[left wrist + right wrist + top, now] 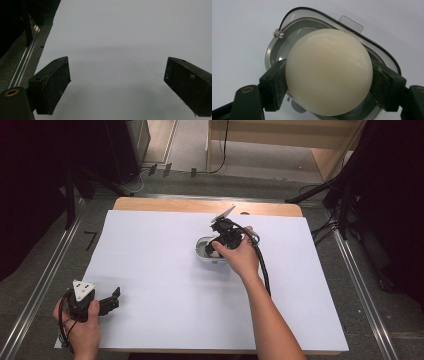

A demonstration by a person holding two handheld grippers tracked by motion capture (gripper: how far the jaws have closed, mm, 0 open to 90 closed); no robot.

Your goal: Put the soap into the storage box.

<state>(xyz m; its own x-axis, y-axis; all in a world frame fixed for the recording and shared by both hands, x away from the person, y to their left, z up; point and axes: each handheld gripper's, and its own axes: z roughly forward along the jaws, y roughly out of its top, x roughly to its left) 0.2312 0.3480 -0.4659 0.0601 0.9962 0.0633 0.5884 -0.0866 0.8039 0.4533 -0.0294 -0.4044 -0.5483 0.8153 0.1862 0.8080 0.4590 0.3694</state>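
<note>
A round cream-white bar of soap (329, 71) is held between the jaws of my right gripper (329, 83), just above an oval clear plastic soap dish (294, 18). In the high view the right gripper (216, 245) points down at the dish (201, 254) near the middle of the white sheet, and the soap shows as a pale spot (211, 249). My left gripper (113, 299) rests near the sheet's front left corner, open with nothing between its jaws. The left gripper view has the left gripper (117, 87) wide apart over bare white paper.
A white sheet (160, 285) covers the wooden table (165, 204). A metal rail (25, 62) runs along the table's left side. Dark stands and cables stand on the floor beyond the table's edges. The right gripper's cable (264, 270) trails along the forearm.
</note>
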